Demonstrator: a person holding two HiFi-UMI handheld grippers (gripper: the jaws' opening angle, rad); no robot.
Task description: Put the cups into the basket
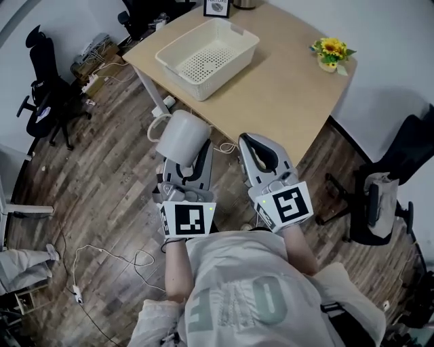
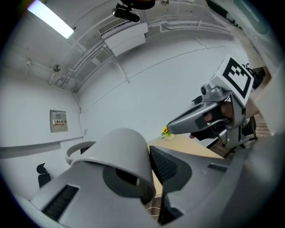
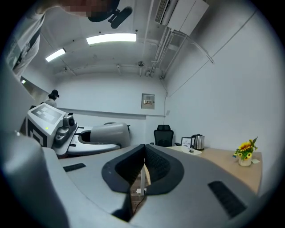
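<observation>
- The left gripper (image 2: 149, 173) has its jaws clamped on the wall of a pale cup (image 2: 119, 149), which is tilted with its mouth facing the camera.
- The right gripper (image 2: 177, 127) hangs above a wooden table (image 2: 198, 150) bearing yellow flowers (image 2: 166, 132).

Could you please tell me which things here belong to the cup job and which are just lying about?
Job in hand: cup, held in the left gripper; basket, empty.
Lying about: potted flowers; picture frame; office chair.

Overhead plus two views toward table (image 1: 291, 88)
</observation>
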